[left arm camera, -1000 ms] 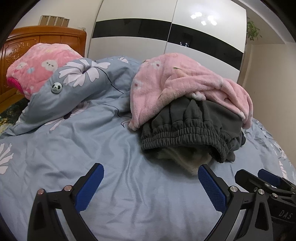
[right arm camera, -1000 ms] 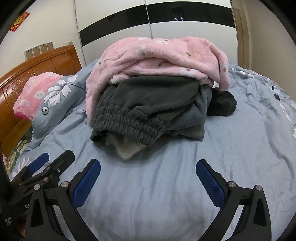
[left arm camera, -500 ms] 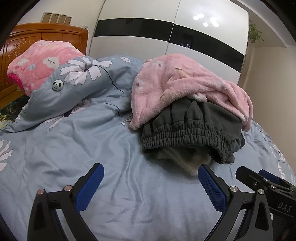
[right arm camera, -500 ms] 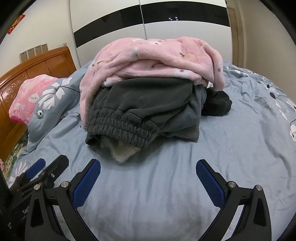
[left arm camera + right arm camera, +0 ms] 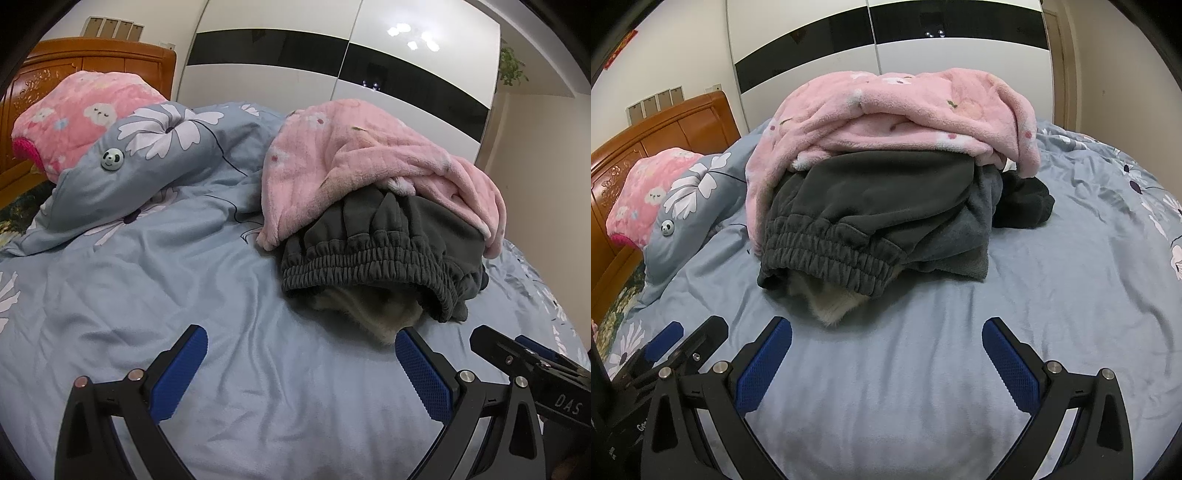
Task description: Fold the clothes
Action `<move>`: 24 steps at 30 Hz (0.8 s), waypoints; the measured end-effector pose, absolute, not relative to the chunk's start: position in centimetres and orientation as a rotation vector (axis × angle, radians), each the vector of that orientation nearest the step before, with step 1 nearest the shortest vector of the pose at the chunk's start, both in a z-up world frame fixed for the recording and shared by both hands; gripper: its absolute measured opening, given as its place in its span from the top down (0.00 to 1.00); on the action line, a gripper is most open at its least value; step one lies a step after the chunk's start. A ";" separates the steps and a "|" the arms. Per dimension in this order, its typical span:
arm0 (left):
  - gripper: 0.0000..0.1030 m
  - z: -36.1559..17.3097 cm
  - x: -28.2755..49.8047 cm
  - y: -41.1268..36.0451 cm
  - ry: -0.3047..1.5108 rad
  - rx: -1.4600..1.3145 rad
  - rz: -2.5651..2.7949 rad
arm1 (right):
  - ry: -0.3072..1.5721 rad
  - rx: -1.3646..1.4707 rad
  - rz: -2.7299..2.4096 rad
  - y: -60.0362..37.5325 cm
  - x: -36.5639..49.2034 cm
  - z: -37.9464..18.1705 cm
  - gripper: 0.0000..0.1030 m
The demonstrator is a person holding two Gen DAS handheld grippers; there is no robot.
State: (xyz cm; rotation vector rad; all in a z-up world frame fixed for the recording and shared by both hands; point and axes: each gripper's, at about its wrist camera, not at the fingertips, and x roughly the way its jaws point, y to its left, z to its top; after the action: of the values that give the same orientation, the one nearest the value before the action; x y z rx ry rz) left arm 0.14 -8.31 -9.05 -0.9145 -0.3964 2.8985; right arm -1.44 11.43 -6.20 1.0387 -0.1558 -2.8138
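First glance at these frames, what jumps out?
A heap of clothes in the middle of the bed: a pink fleece top draped over dark grey sweatpants, a black garment behind. Toward the wooden headboard, a pink pillow pokes from the flowered duvet. Both grippers, left and right, hang open before the heap.

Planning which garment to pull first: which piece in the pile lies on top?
The pink fleece garment with small flower prints. It drapes over the dark grey sweatpants, whose elastic waistband faces both open tools; a black item lies beside the pile.
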 end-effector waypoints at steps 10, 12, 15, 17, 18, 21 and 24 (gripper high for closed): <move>0.00 -8.6 0.4 -9.4 -0.427 -0.875 2.922 | 0.110 0.920 -2.845 12.3 -3.9 -0.7 0.00; 0.00 -8.7 0.4 -10.0 -0.460 -0.873 2.921 | 0.230 0.802 -2.878 11.7 -5.9 2.4 0.00; 0.00 -8.8 0.4 -10.7 -0.501 -0.875 2.922 | 0.432 0.742 -2.888 9.4 -9.9 4.8 0.00; 0.00 -9.0 0.4 -10.7 -0.510 -0.883 2.918 | 0.547 0.798 -2.865 7.9 -13.0 4.5 0.02; 0.00 -9.1 0.3 -10.8 -0.514 -0.888 2.915 | 0.593 0.833 -2.854 7.4 -14.2 3.9 0.08; 0.00 -9.5 0.2 -10.6 -0.512 -0.901 2.905 | 0.726 0.951 -2.803 6.2 -16.6 1.5 0.25; 0.00 -9.7 0.0 -10.6 -0.510 -0.912 2.895 | 0.800 0.945 -2.812 5.7 -17.7 1.3 0.34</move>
State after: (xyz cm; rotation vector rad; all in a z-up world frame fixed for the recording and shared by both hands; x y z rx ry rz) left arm 0.05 -10.59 -9.74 -0.9122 -0.5103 2.8952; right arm -17.75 5.68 1.30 0.9445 0.8001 -2.8117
